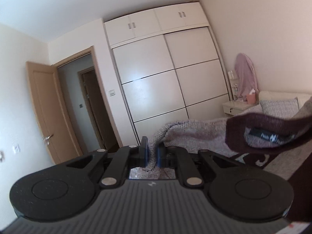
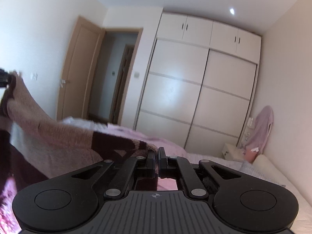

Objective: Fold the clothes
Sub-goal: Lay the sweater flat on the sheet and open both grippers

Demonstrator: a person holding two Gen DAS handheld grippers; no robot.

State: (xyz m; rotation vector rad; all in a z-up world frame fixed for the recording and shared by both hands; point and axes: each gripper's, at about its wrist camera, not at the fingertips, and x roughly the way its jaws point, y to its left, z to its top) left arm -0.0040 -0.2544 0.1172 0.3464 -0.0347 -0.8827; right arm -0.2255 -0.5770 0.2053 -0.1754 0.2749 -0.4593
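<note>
A knitted sweater (image 1: 195,134), pale mauve-grey with dark maroon trim and a black neck label (image 1: 271,136), is stretched in the air between both grippers. My left gripper (image 1: 153,154) is shut on a fold of its pale knit. In the right wrist view the sweater (image 2: 58,136) spans from the left edge to my right gripper (image 2: 157,160), which is shut on its maroon-patterned edge. The left gripper (image 2: 3,80) shows as a dark shape at the far left, holding the other end higher.
A bed with a pink cover (image 2: 171,148) and pillows (image 1: 278,107) lies below. A white sliding wardrobe (image 1: 171,81) fills the far wall, beside an open wooden door (image 1: 44,113). A nightstand (image 1: 234,107) and a pink draped cloth (image 1: 245,74) stand at right.
</note>
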